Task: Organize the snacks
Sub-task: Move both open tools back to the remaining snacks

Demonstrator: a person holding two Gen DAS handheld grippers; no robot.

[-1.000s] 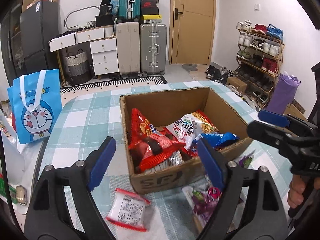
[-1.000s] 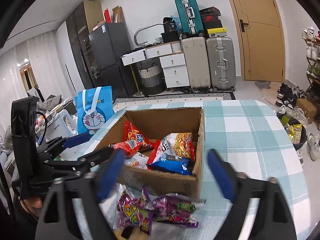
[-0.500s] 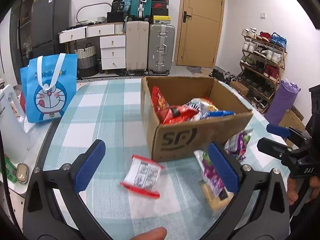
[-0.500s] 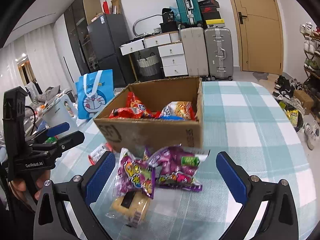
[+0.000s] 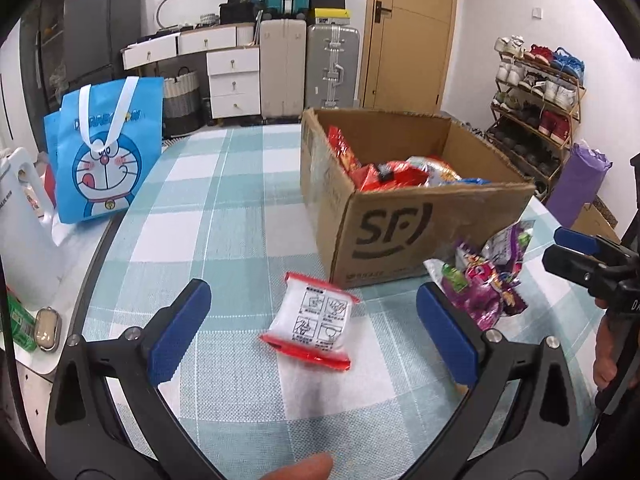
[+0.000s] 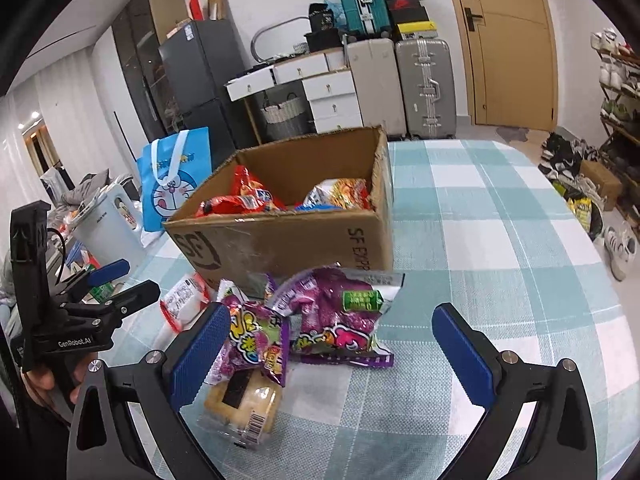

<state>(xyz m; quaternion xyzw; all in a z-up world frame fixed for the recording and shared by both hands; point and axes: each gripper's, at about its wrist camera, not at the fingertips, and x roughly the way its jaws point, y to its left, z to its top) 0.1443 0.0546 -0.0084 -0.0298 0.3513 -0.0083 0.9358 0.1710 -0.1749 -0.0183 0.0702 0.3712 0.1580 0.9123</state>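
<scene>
Both hand-held grippers, left (image 5: 312,322) and right (image 6: 332,348), have backed off the box (image 5: 420,224), jaws apart (empty); loose packets (image 6: 340,320) likely come next.

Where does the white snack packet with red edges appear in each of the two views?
Left wrist: white packet lies low at centre, on the tablecloth between the open left gripper's fingers.
Right wrist: white packet sits at lower left, partly hidden.
Shared landmark: the cardboard box, just behind it.
</scene>
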